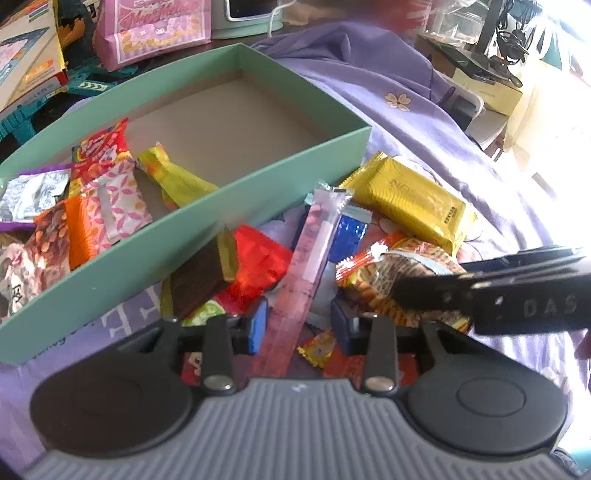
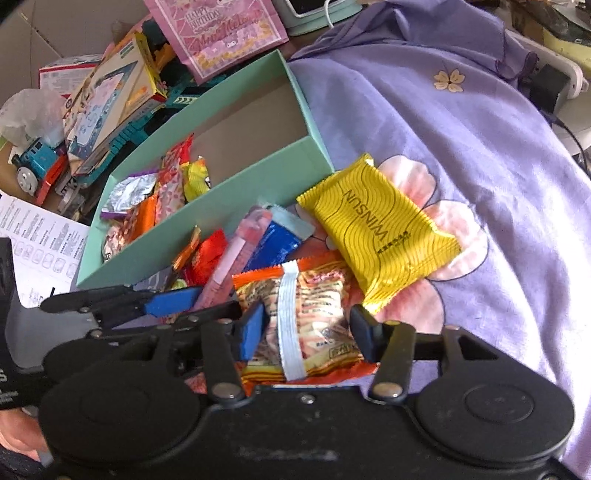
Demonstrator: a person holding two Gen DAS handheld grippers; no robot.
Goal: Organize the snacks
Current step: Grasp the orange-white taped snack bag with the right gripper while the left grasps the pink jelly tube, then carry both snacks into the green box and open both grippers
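A teal box (image 1: 221,210) (image 2: 207,221) lies on the purple cloth with several snack packets piled in its left end. In front of it lies a loose heap: a yellow packet (image 1: 410,199) (image 2: 376,225), a blue one (image 1: 351,236), a red one (image 1: 258,266) and a dark chocolate bar (image 1: 199,280). A long pink stick packet (image 1: 314,254) runs between the jaws of my left gripper (image 1: 299,325); a gap shows beside its right pad. My right gripper (image 2: 308,330) has both pads against an orange snack packet (image 2: 314,314) (image 1: 373,273).
A pink gift bag (image 1: 155,29) (image 2: 218,37), toy boxes (image 2: 110,96), a blue toy train (image 2: 37,166) and a printed sheet (image 2: 40,236) crowd the area behind and left of the box. The purple flowered cloth (image 2: 461,129) stretches to the right.
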